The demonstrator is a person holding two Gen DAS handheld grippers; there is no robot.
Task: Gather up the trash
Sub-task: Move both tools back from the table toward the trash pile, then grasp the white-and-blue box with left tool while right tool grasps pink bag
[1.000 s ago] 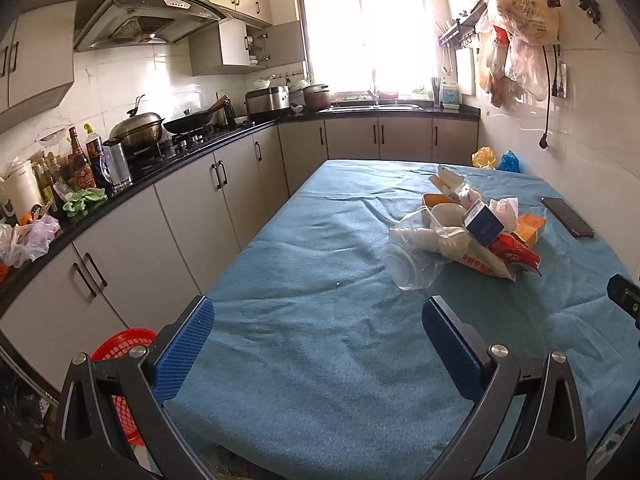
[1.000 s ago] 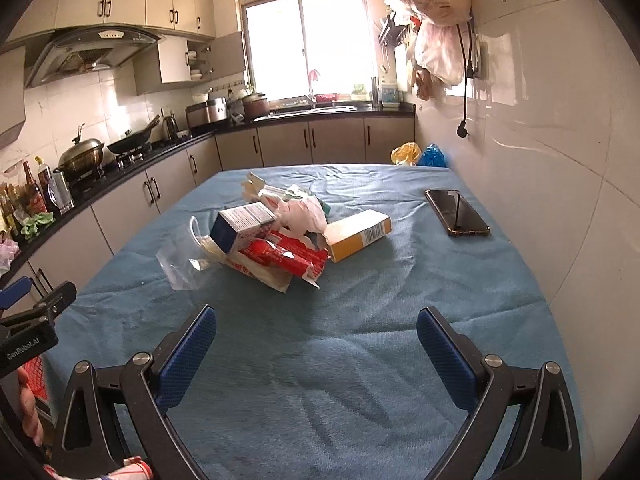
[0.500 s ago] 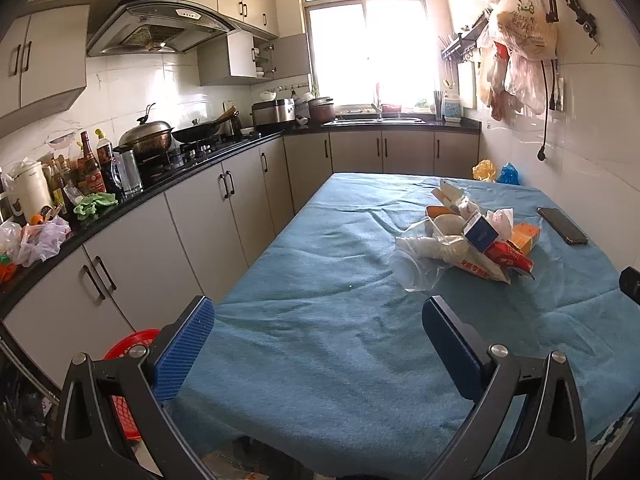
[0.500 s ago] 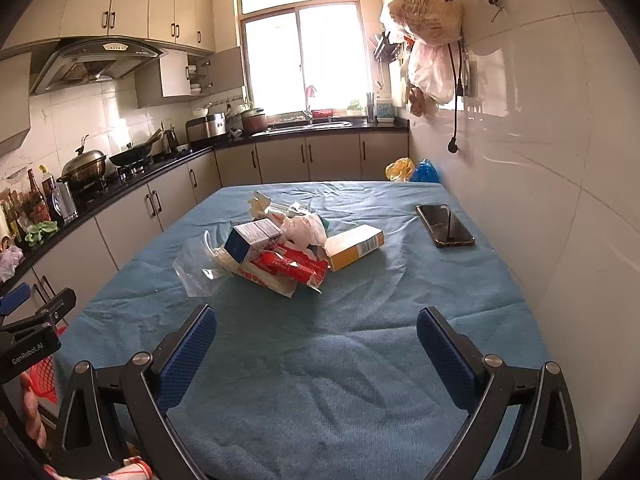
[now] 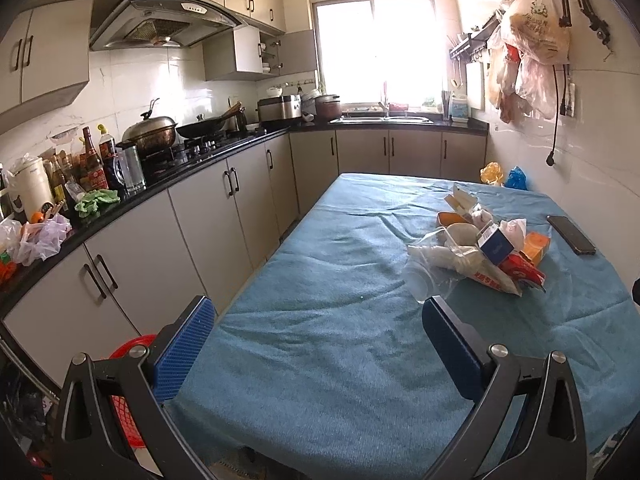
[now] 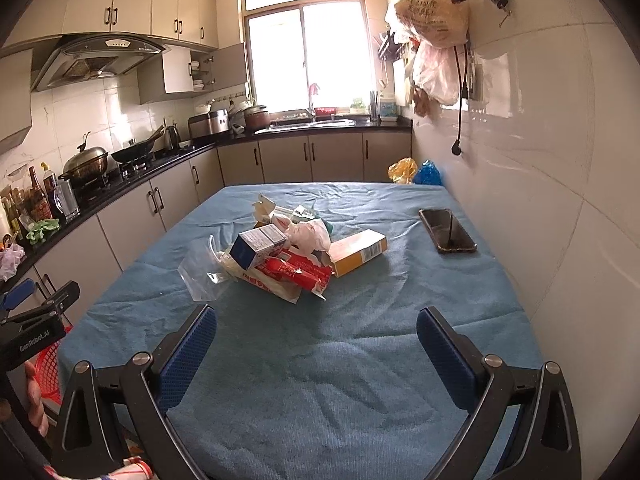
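The left gripper [image 5: 320, 344] hangs wide apart over the near edge of the blue table cloth [image 5: 328, 320]. A trash pile [image 5: 476, 252] lies far right, a phone [image 5: 571, 235] beyond it.

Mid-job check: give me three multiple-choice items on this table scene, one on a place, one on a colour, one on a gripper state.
1. Where does the black smartphone lie?
A. inside the trash pile
B. on the blue tablecloth, apart from the pile, toward the tiled wall
C. on the counter

2. What colour is the plastic basket beside the table?
A. red
B. green
C. white

3. How are the right gripper and left gripper?
A. both open, empty
B. right shut on a box
C. left shut on a bag

Answers: 1 B, bare cloth separates the phone from the pile; 2 A, red mesh shows; 3 A, only cloth shows between the blue pads.
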